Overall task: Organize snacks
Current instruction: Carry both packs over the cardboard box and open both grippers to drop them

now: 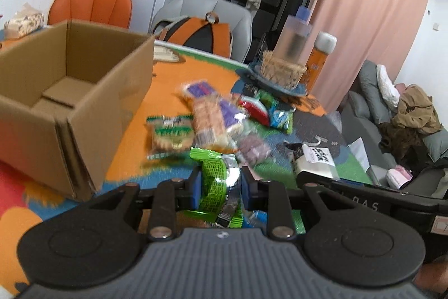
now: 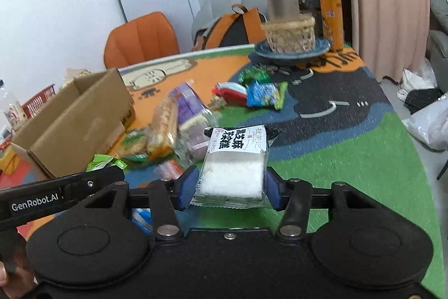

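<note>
My left gripper (image 1: pixel 219 181) is shut on a green snack packet (image 1: pixel 214 181) and holds it above the table, to the right of an open cardboard box (image 1: pixel 70 91). My right gripper (image 2: pixel 231 187) is shut on a white cake packet with a black label (image 2: pixel 235 161), also lifted; this packet shows at the right in the left wrist view (image 1: pixel 315 159). A pile of snack packets (image 1: pixel 207 119) lies on the colourful mat between the box and a blue plate. The box (image 2: pixel 72 119) is at the left in the right wrist view, and the pile (image 2: pixel 179 125) lies beside it.
A blue plate (image 2: pixel 292 52) with a woven basket (image 2: pixel 289 35) and clear jug stands at the far side, an orange bottle (image 2: pixel 331 10) beside it. Green and blue packets (image 2: pixel 263 91) lie near the plate. Orange chair (image 2: pixel 141 39) and backpack (image 2: pixel 232 30) stand behind the table.
</note>
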Tool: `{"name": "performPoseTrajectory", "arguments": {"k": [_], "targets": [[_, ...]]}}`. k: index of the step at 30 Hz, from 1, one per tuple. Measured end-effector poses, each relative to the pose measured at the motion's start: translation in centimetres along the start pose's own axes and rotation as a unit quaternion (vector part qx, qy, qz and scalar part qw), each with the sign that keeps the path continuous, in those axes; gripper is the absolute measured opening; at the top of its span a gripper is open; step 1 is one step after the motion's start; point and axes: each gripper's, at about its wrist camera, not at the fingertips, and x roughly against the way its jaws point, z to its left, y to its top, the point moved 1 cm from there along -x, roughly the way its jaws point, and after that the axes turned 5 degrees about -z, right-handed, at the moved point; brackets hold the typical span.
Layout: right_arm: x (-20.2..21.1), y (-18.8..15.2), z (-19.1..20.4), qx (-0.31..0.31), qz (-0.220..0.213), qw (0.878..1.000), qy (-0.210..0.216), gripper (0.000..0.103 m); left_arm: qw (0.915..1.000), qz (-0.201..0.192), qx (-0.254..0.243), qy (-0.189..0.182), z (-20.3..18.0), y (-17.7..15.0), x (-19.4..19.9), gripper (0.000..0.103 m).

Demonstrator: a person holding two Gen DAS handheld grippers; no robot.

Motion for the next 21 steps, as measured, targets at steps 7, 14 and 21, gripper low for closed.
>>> {"name": "performPoseTrajectory", "arguments": {"k": [7,14,21], "targets": [[0.8,2.1,2.4,0.012,-0.026,0.999,0.028,0.051,0.9993,-0.036,-0.007,0.005,0.0,2.9,1.9,0.027],[0.5,3.7,5.2,0.023,-0.043,0.997,0.059,0.051,0.9971,-0.071,-0.006,0.027,2.0,5.5,3.9,0.027],[0.4,4.8,8.4,0.041,-0.053,0.994,0.091,0.051,0.9947,-0.087,0.006,0.053,4.9,7.2,5.1,0.027]]}}
